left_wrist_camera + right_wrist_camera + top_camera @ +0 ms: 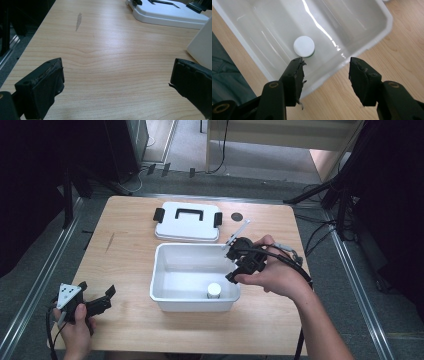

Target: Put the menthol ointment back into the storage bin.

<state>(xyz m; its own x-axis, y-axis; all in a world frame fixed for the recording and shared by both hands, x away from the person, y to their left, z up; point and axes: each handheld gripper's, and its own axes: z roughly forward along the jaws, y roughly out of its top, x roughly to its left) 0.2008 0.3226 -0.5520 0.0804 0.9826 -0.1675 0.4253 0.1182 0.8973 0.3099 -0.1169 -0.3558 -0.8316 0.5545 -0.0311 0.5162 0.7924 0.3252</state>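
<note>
White bin [165,270] at table centre holds one white-capped bottle [214,290] near its near-right corner; its lid [187,221] lies beyond. Your right gripper [325,72] hovers above, jaws apart, empty; your left gripper [116,85] likewise, near-left.

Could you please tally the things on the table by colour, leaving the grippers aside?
White: 3 – open tub, its lid, capped bottle inside the tub.
Black: 1 – small round disc.
Total: 4.

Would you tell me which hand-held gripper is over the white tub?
The right hand-held gripper, open above the white tub; the left one rests near the table's corner.
</note>
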